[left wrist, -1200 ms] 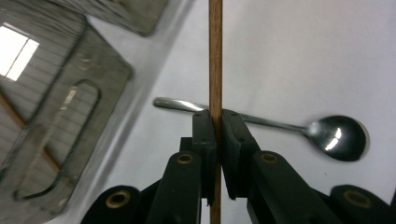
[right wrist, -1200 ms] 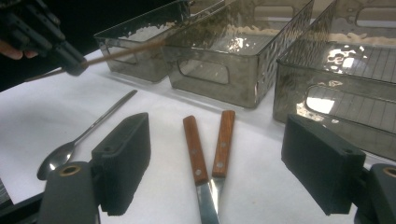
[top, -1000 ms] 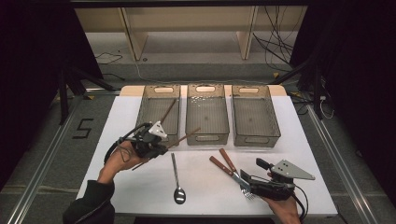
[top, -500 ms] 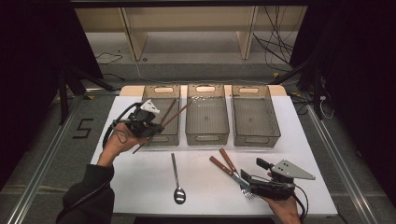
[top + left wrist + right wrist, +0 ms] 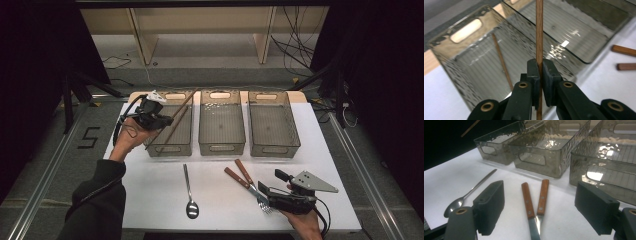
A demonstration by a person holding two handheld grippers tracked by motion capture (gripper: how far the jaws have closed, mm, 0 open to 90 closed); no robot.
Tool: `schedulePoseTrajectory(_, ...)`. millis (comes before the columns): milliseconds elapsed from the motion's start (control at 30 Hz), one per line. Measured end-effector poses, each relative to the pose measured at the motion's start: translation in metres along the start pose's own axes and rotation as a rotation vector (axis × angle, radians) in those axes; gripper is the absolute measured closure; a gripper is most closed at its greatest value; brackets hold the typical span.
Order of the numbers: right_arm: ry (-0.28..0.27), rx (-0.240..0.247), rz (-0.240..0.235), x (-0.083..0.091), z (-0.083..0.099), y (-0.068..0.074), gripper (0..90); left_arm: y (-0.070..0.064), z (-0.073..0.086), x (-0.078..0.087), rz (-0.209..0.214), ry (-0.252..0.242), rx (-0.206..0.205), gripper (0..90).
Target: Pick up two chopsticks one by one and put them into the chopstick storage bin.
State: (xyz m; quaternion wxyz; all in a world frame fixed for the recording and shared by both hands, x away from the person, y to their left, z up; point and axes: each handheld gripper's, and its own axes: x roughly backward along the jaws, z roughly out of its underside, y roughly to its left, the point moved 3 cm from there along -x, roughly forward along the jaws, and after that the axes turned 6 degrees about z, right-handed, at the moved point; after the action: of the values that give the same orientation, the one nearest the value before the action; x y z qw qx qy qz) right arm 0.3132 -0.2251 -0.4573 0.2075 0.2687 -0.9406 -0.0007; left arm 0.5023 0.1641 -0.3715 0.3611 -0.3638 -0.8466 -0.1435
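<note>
Chopstick clamped between left gripper jaws, slanting over left bin, above its twin inside. Likely to tip out over the rim if released aslant. Right gripper: jaws wide apart, flanking two wooden-handled utensils.

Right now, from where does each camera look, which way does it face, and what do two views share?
High view: above the near edge, facing forward and down on the white table; forearms and both grippers show.
Left gripper view: rides the left gripper, facing the left bin; jaws clamp a chopstick.
Right gripper view: rides the right gripper, low, facing the bins; jaws apart.
Shared: high and right gripper views show the spoon.
</note>
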Motion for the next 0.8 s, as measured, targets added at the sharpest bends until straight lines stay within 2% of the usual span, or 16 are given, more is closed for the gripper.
schedulePoseTrajectory(300,0.001,0.000,-0.001,0.000,0.000,0.000,24.6,0.017,-0.008,-0.005,-0.026,-0.038,0.033,84.4)
schedulePoseTrajectory(800,0.001,-0.005,-0.003,0.000,0.000,-0.001,24.6,0.035,-0.009,-0.021,-0.055,-0.063,0.080,84.4)
